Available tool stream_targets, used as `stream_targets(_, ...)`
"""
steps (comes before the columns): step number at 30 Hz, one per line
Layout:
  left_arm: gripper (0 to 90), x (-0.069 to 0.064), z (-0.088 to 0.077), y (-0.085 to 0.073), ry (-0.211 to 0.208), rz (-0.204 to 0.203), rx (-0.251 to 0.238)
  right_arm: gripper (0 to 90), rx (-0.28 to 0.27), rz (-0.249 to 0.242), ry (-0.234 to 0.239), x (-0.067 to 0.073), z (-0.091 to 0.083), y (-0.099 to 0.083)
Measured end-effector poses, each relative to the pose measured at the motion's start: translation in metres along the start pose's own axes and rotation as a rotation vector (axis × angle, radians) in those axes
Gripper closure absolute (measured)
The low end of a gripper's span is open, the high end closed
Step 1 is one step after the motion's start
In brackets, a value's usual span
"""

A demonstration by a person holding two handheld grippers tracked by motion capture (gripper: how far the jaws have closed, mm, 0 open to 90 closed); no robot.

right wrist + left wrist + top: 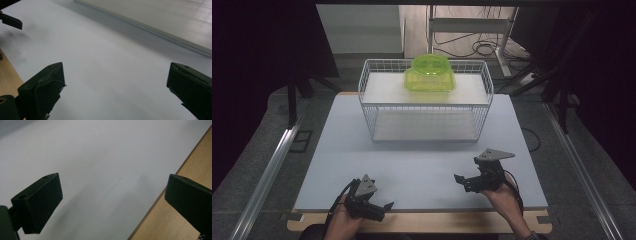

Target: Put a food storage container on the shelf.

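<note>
High view, nearest first: the left gripper [379, 207] sits at the near edge of the white board [422, 165], well short of the basket [426, 100], jaws spread and holding nothing. In its own view the jaws straddle the line where the board ends and the wooden table [175, 215] shows. The right gripper [467, 179] hovers a little closer to the basket, over the board's near right part, jaws also wide apart and bare; its own view looks across the board toward the basket's base.

Between grippers and basket the board is open, with plenty of room to travel. The wire basket stands at the board's far middle, with a white shelf across its upper part. On that shelf, toward the back and slightly right of centre, rests the green tub [430, 74], a translucent plastic piece with a round domed top.

It looks light, stiff and smooth, likely slippery under hard pads. Its flat side walls or lower rim seem the safest hold. The basket's raised wire rim means coming in from above.
</note>
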State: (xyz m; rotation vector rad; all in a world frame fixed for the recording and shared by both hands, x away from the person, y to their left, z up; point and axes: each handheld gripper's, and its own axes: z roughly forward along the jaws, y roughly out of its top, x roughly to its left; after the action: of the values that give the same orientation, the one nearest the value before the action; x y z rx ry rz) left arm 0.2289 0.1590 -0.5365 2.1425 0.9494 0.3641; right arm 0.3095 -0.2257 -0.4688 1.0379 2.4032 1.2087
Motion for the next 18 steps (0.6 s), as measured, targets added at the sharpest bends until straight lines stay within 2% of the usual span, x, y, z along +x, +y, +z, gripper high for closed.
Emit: stream_targets(18,1.1,0.000,0.000,0.000,0.004,0.004,-0.005,1.6,0.031,0.015,-0.048,-0.006,-0.005,-0.030)
